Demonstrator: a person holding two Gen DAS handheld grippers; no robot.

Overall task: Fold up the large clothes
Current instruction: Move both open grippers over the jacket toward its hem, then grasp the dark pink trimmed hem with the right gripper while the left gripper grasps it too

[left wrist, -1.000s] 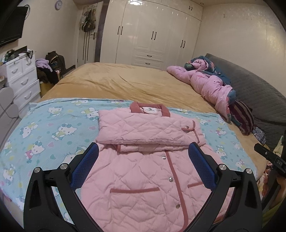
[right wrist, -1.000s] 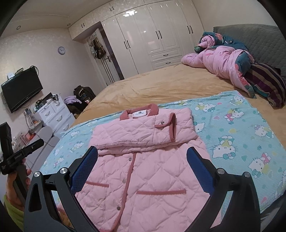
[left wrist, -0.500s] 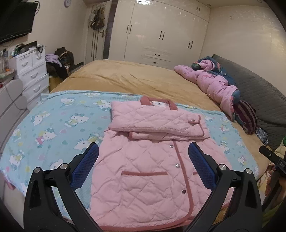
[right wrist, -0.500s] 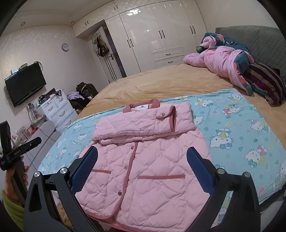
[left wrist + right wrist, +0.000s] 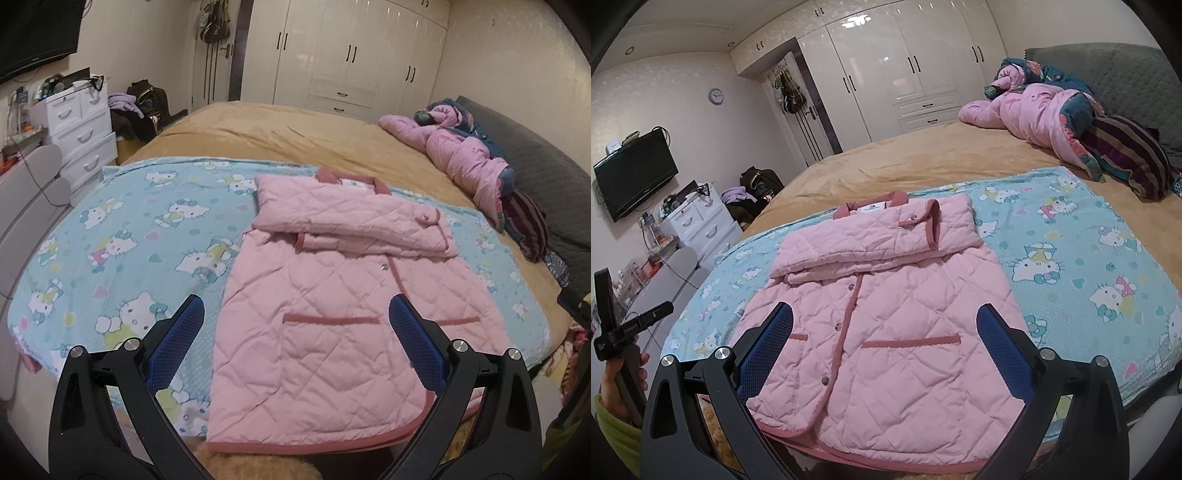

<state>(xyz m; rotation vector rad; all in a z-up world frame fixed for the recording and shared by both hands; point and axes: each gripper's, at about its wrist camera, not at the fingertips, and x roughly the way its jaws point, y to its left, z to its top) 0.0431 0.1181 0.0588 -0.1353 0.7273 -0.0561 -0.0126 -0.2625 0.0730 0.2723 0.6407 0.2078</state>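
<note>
A pink quilted jacket [image 5: 332, 295] lies flat on a blue cartoon-cat blanket [image 5: 122, 240] on the bed, sleeves folded across its chest below the collar, hem at the bed's near edge. It also shows in the right wrist view [image 5: 886, 314]. My left gripper [image 5: 295, 339] is open and empty, above the hem's left part. My right gripper [image 5: 884, 347] is open and empty, above the hem's middle. The left gripper's handle and hand [image 5: 620, 332] show at the right view's left edge.
A tan bedspread [image 5: 277, 136] covers the bed. Bundled pink and dark bedding [image 5: 465, 155] lies by the grey headboard [image 5: 546, 177] at the right. White drawers [image 5: 81, 125] and a grey chair [image 5: 29, 192] stand left of the bed. White wardrobes [image 5: 905, 74] line the far wall.
Both grippers have pulled back toward the bed's near edge and risen, so the whole jacket down to its hem now shows. The jacket has not moved. Both stay open.
</note>
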